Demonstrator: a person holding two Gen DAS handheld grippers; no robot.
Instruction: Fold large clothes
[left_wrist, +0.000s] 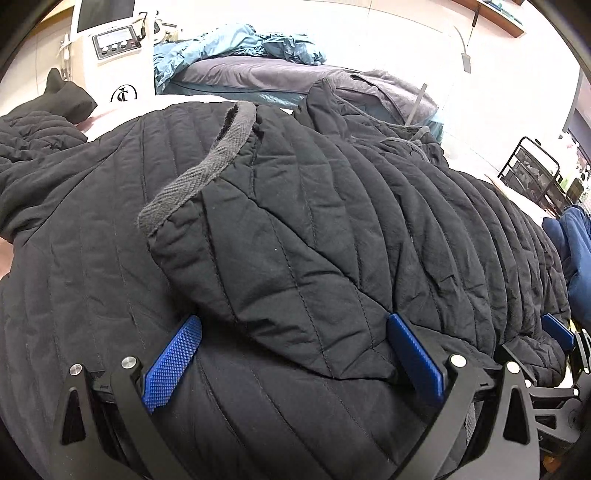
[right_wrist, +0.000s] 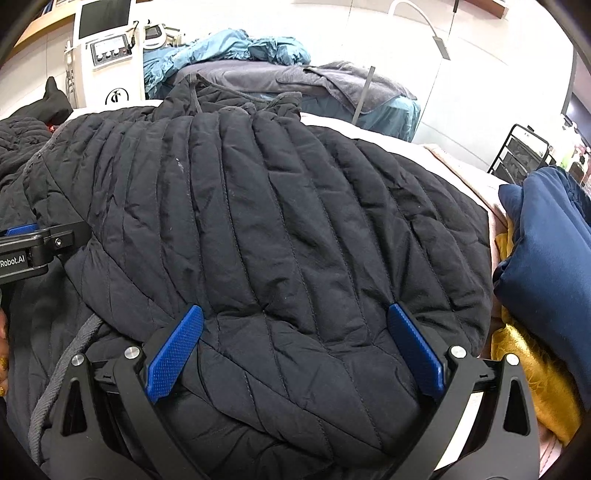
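A large black quilted jacket (left_wrist: 332, 206) lies spread over the table and fills both views (right_wrist: 280, 206). One sleeve with a grey ribbed cuff (left_wrist: 195, 173) lies folded across the body. My left gripper (left_wrist: 291, 354) is open, its blue pads on either side of the sleeve's lower end, resting on the fabric. My right gripper (right_wrist: 295, 343) is open over a folded part of the jacket near its right edge. The right gripper shows at the right edge of the left wrist view (left_wrist: 561, 332), and the left gripper at the left edge of the right wrist view (right_wrist: 33, 243). The collar (right_wrist: 236, 99) lies at the far side.
A navy cloth (right_wrist: 550, 251) and a yellow cloth (right_wrist: 532, 369) lie at the right. A bed with grey and blue covers (left_wrist: 251, 70) stands behind. A white machine (left_wrist: 110, 48) is at the back left. A black wire rack (left_wrist: 532, 173) stands at the right.
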